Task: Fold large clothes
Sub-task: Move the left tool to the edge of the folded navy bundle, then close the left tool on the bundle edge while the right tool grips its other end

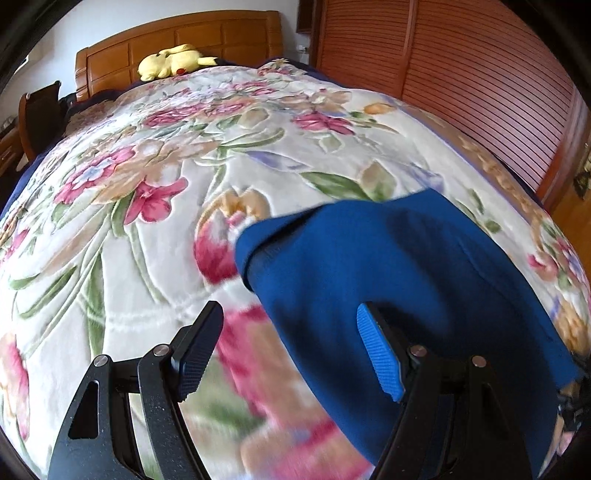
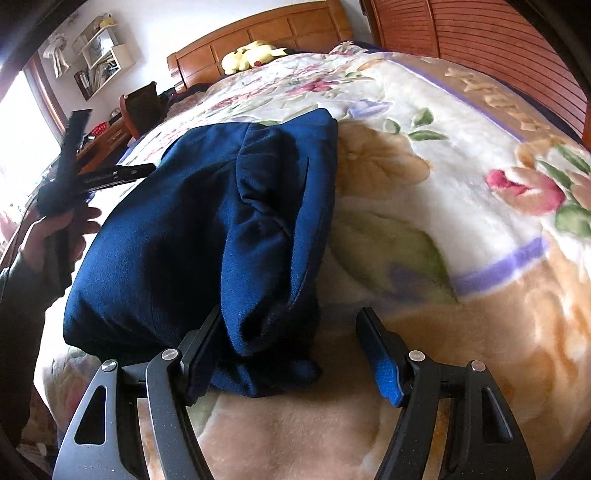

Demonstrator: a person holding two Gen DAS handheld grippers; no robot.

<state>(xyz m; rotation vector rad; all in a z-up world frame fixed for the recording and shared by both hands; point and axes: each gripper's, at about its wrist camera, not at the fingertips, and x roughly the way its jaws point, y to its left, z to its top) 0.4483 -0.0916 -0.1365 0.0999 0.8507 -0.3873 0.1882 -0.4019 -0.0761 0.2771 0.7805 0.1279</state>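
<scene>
A: ok so the right gripper [image 2: 290, 354] has its fingers [image 2: 382, 363] spread wide, nothing pinched. The folded navy garment [image 2: 207, 236] sits ahead of them, and its near bunched end pokes into the gap on the left finger's side, looks like it's brushing that finger.

B: and the right finger?

A: only floral blanket [image 2: 443, 221] around it, on the bed. Far off past the left finger, a hand [image 2: 55, 236] holds the left gripper [image 2: 107, 147], blurry, beyond the garment's left edge. Yellow plush toy [image 2: 251, 55] way ahead by the wooden headboard [image 2: 266, 31].
</scene>
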